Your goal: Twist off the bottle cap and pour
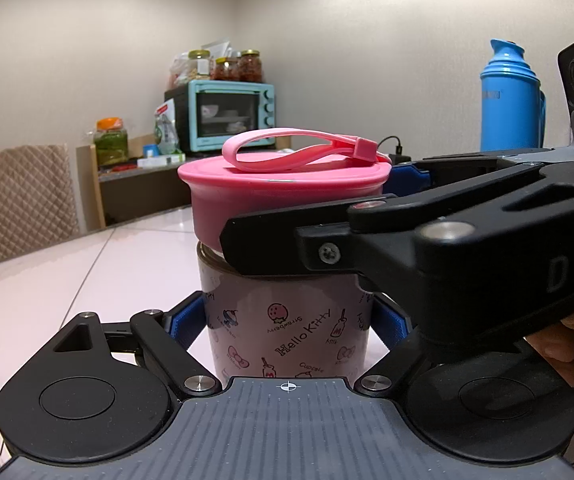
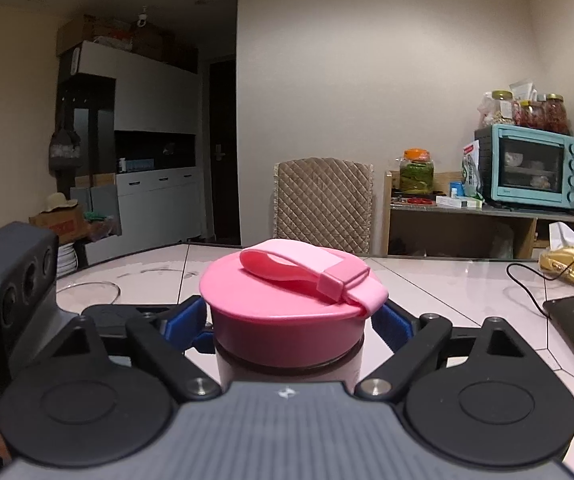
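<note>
**Two tongs, one bottle: twist the cap**

Left view: your left tongs (image 1: 287, 320) squeeze the pink bottle (image 1: 287, 332) standing on the table (image 1: 87, 264). Hold it still.

Right view: your right tongs (image 2: 289, 322) pinch the cap (image 2: 287, 308). Turn slowly and keep level, so nothing spills.

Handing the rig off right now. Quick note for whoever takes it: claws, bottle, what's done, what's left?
Left claw: shut on the pale pink Hello Kitty printed bottle, low on the body, holding it upright on the white tiled table.
Right claw: shut on the round pink screw cap with strap loop, one blue pad each side.
Done: both grips set. The cap sits on the neck; whether it is loosened cannot be told.
Left: unscrew the cap, lift it off, then pour. A clear glass bowl stands on the table, perhaps the pour target.
</note>
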`<control>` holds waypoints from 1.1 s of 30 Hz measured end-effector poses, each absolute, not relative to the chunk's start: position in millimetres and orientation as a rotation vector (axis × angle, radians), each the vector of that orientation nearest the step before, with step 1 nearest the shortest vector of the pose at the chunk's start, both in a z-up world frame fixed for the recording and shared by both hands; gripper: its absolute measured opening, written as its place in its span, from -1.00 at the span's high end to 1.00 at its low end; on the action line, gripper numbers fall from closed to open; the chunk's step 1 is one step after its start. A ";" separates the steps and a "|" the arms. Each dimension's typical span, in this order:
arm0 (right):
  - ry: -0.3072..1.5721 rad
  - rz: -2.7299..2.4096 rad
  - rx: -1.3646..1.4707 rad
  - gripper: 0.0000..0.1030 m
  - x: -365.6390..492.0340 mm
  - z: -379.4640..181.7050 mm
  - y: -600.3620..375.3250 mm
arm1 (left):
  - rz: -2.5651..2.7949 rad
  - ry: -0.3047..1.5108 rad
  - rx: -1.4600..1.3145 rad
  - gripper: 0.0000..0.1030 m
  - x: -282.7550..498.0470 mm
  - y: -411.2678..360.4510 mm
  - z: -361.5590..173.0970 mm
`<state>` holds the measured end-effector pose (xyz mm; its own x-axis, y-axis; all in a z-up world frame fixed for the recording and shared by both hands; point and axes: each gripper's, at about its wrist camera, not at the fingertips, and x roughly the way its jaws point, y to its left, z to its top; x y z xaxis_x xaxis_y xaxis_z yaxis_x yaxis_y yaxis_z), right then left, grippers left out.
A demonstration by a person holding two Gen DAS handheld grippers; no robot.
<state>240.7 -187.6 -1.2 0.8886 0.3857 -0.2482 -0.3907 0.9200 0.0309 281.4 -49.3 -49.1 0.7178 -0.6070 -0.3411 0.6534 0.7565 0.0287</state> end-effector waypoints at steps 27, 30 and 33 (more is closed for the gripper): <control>0.286 0.924 -0.094 -0.64 285.8 10.0 -249.6 | -0.701 0.324 0.149 -0.74 280.9 -49.7 -48.1; 0.286 0.927 -0.101 -0.64 284.1 12.6 -249.2 | -0.700 0.324 0.149 -0.74 280.9 -49.6 -48.2; 0.278 0.903 -0.107 -0.69 278.7 14.8 -247.1 | -0.701 0.324 0.148 -0.74 280.9 -49.6 -48.2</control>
